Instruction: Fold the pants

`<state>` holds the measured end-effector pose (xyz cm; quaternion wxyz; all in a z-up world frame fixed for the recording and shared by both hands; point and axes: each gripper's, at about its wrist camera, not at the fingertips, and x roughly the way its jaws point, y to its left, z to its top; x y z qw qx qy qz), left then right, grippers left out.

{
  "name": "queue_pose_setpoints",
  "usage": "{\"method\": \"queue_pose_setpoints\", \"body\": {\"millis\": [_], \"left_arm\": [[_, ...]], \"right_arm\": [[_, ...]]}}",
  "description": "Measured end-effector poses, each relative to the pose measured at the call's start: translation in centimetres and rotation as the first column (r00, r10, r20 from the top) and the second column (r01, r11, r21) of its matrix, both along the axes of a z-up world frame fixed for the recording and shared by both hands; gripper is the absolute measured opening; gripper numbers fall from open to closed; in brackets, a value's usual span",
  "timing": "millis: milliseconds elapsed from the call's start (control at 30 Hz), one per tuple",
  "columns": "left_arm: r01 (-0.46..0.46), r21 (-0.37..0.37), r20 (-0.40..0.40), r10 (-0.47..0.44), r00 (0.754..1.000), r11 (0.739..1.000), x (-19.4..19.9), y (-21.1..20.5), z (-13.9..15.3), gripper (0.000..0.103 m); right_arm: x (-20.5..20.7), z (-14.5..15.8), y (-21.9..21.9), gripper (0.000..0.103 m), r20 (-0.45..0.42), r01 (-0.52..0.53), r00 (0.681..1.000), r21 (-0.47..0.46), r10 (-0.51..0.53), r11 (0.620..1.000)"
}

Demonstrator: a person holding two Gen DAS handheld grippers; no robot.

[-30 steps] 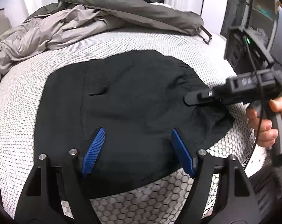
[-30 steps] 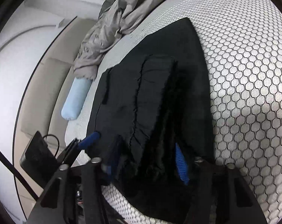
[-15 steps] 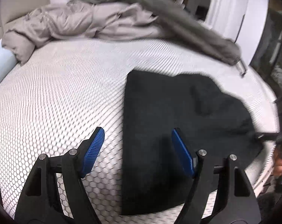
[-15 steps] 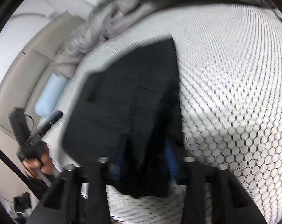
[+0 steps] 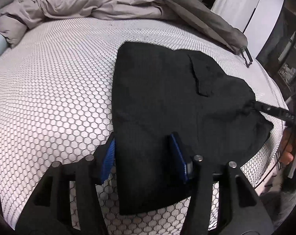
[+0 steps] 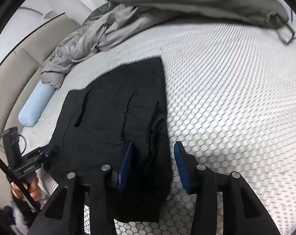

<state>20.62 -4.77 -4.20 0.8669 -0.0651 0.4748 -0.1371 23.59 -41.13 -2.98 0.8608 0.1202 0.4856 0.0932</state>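
Black pants lie folded into a broad pad on the honeycomb-patterned bed cover. My left gripper straddles their near left edge. Its jaws are closing with cloth between them, and the blue pads do not press it. In the right wrist view the pants bunch into a raised ridge that runs into my right gripper, which is shut on that edge. The right gripper's finger shows from the side at the puckered right corner. The left gripper's body shows at far left.
A crumpled grey duvet lies across the far side, with a buckled strap at its right end. A pale blue bolster rests against a beige headboard. The bed's near edge runs just below both grippers. A hand grips the right handle.
My left gripper slid left from over the pants' middle to their left edge, and its jaws narrowed. My right gripper rose and turned, and the cloth between its pads bunched up.
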Motion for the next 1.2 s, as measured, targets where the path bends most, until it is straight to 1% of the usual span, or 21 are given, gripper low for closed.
{"method": "queue_pose_setpoints", "body": {"millis": [100, 167, 200, 267, 333, 433, 467, 500, 600, 667, 700, 767, 833, 900, 967, 1000, 1067, 1100, 1133, 1167, 1200], "left_arm": [[-0.022, 0.035, 0.064, 0.02, 0.998, 0.999, -1.0, -0.2, 1.1, 0.051], [-0.018, 0.043, 0.134, 0.012, 0.991, 0.999, -1.6, -0.7, 2.1, 0.059], [-0.007, 0.041, 0.153, 0.0, 0.988, 0.999, -2.1, -1.1, 2.6, 0.06], [0.013, 0.043, 0.185, -0.021, 0.982, 0.999, -2.7, -2.2, 3.1, 0.063], [0.042, 0.055, 0.202, -0.052, 0.978, 0.998, -2.9, -3.5, 3.3, 0.07], [0.087, 0.087, 0.19, -0.102, 0.976, 0.992, -1.6, -5.8, 2.8, 0.072], [0.102, 0.103, 0.18, -0.12, 0.976, 0.989, -1.3, -6.5, 2.2, 0.072], [0.12, 0.124, 0.17, -0.14, 0.976, 0.985, -1.3, -7.1, 1.6, 0.072], [0.138, 0.183, 0.15, -0.166, 0.975, 0.973, -1.9, -8.4, 0.2, 0.073], [0.148, 0.2, 0.168, -0.182, 0.969, 0.969, -2.1, -8.6, -0.4, 0.079], [0.15, 0.21, 0.169, -0.187, 0.968, 0.966, -2.3, -8.6, -0.5, 0.08], [0.152, 0.212, 0.168, -0.189, 0.967, 0.965, -2.2, -8.6, -0.7, 0.082], [0.152, 0.212, 0.167, -0.189, 0.968, 0.965, -2.1, -8.3, -0.7, 0.082], [0.137, 0.203, 0.164, -0.171, 0.972, 0.97, -1.8, -7.8, -0.3, 0.082], [0.156, 0.153, 0.176, -0.182, 0.967, 0.976, -2.1, -7.6, 0.8, 0.082], [0.175, 0.137, 0.186, -0.199, 0.962, 0.975, -2.2, -7.6, 1.2, 0.082], [0.213, 0.165, 0.188, -0.243, 0.952, 0.963, -2.6, -8.4, 1.3, 0.082], [0.237, 0.196, 0.163, -0.27, 0.949, 0.952, -2.6, -8.9, 0.5, 0.082], [0.247, 0.209, 0.15, -0.281, 0.948, 0.946, -2.5, -9.0, -0.1, 0.082], [0.255, 0.22, 0.146, -0.291, 0.946, 0.942, -2.3, -9.0, -0.7, 0.082], [0.268, 0.229, 0.152, -0.306, 0.94, 0.936, -2.3, -8.9, -1.0, 0.082]], "right_arm": [[-1.6, 2.5, 0.5, 0.045, 0.1, -0.012, 0.995, -0.041, 0.016, 0.999], [-2.3, 3.5, 1.9, 0.046, 0.149, -0.056, 0.987, -0.068, 0.065, 0.996], [-2.6, 3.8, 3.1, 0.046, 0.172, -0.086, 0.98, -0.08, 0.099, 0.993], [-2.6, 3.7, 5.1, 0.046, 0.184, -0.141, 0.971, -0.088, 0.155, 0.986], [-1.6, 2.7, 8.2, 0.05, 0.158, -0.192, 0.966, -0.1, 0.207, 0.976], [-0.2, 0.3, 11.5, 0.053, 0.101, -0.242, 0.962, -0.127, 0.255, 0.962], [0.2, -0.4, 12.4, 0.059, 0.088, -0.257, 0.959, -0.141, 0.271, 0.956], [0.4, -1.2, 13.0, 0.063, 0.078, -0.275, 0.953, -0.174, 0.292, 0.946], [0.3, -2.5, 13.9, 0.062, 0.061, -0.294, 0.944, -0.291, 0.325, 0.91], [-0.3, -2.2, 13.1, 0.062, 0.057, -0.287, 0.945, -0.334, 0.323, 0.898], [-0.8, -2.1, 12.4, 0.054, 0.056, -0.282, 0.946, -0.354, 0.321, 0.892], [-1.6, -1.7, 11.0, 0.045, 0.061, -0.282, 0.944, -0.36, 0.324, 0.889], [-2.4, -1.5, 9.8, 0.044, 0.066, -0.293, 0.939, -0.361, 0.338, 0.885], [-2.9, -1.3, 9.8, 0.045, 0.063, -0.282, 0.94, -0.404, 0.334, 0.87], [-3.7, -0.5, 10.0, 0.046, 0.096, -0.257, 0.943, -0.395, 0.318, 0.882], [-3.9, 0.1, 10.4, 0.046, 0.116, -0.271, 0.935, -0.371, 0.334, 0.888], [-4.3, 0.7, 11.2, 0.047, 0.141, -0.31, 0.918, -0.329, 0.371, 0.892], [-3.8, 0.3, 12.3, 0.049, 0.132, -0.32, 0.917, -0.32, 0.377, 0.892], [-3.6, -0.4, 12.8, 0.049, 0.109, -0.331, 0.917, -0.326, 0.383, 0.886], [-3.2, -1.6, 13.2, 0.048, 0.067, -0.347, 0.916, -0.36, 0.395, 0.866], [-3.0, -2.4, 13.2, 0.048, 0.046, -0.358, 0.912, -0.391, 0.407, 0.848]]}}
